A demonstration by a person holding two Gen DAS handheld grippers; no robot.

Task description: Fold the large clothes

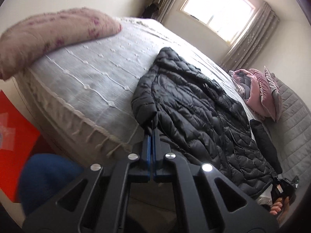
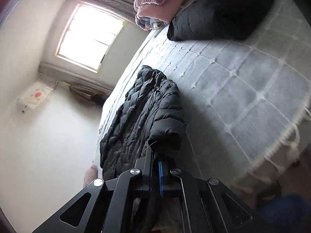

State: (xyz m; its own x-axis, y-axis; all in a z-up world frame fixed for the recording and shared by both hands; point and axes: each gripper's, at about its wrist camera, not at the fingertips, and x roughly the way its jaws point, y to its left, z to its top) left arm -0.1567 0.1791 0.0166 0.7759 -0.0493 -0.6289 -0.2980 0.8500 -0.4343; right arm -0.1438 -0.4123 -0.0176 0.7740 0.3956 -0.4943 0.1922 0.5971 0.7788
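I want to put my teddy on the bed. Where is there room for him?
The big bare patch of grey bedspread lies between the flowered pillow and the black puffer jacket. The far end is crowded: pink cushions, a folded quilt and a dark pillow. Both grippers are clamped on the jacket's near edge.

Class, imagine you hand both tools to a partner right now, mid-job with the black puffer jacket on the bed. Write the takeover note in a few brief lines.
Left tool: shut on the black puffer jacket, pinching the fabric at its near edge.
Right tool: shut on the same jacket, gripping the end of a sleeve.
Jacket: lying lengthwise along the grey bedspread, near end at the bed's edge, rumpled rather than flat.
Nearby: a dark cushion and pink bedding farther up the bed.
Done: both grips taken.
Left: no neat fold shows yet; spread it flat, fold sleeves in, fold the body.
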